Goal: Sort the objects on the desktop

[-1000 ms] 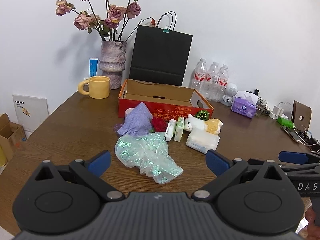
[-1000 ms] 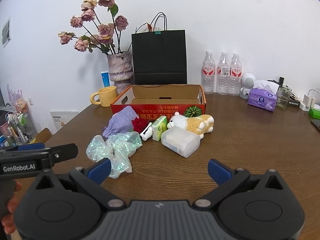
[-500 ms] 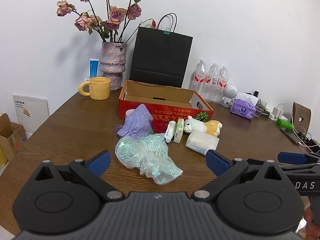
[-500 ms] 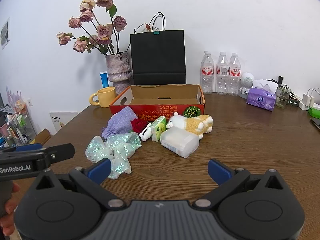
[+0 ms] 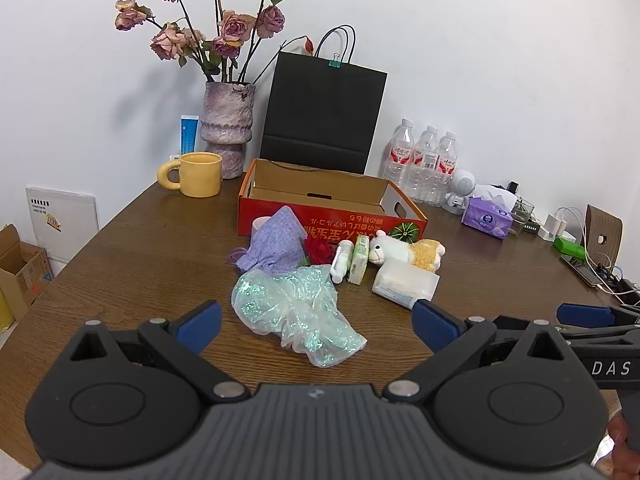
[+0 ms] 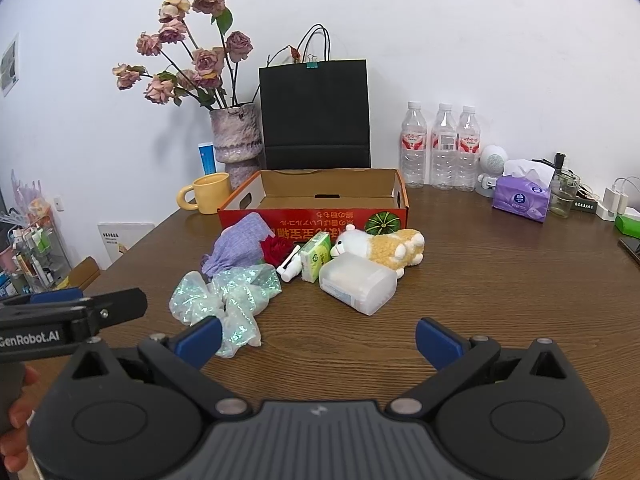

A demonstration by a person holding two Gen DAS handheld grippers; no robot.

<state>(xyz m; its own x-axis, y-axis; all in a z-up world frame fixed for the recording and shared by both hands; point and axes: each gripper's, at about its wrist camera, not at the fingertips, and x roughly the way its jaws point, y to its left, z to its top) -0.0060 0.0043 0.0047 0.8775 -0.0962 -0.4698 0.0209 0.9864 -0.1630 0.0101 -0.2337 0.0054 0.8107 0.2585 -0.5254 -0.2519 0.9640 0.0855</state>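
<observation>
A heap of small objects lies mid-table in front of an open red cardboard box (image 5: 320,216) (image 6: 320,216): an iridescent plastic bag (image 5: 292,308) (image 6: 228,296), a lilac pouch (image 5: 276,244) (image 6: 240,246), a red rose (image 6: 274,250), a white bottle (image 5: 342,260), a green packet (image 6: 314,256), a plush sheep (image 5: 408,252) (image 6: 384,246) and a translucent white box (image 5: 404,284) (image 6: 358,286). My left gripper (image 5: 316,326) hangs open just short of the bag. My right gripper (image 6: 318,338) is open too, nearer than the white box. Nothing is held.
Along the wall stand a vase of roses (image 5: 226,132), a yellow mug (image 5: 196,174), a black paper bag (image 5: 324,112), three water bottles (image 6: 440,148), a purple tissue pack (image 6: 520,196) and chargers with cables (image 5: 576,248). A person's hand (image 6: 16,420) holds the left gripper's handle.
Both grippers have drawn back slightly from the heap and stay open. Nothing on the table has moved.
</observation>
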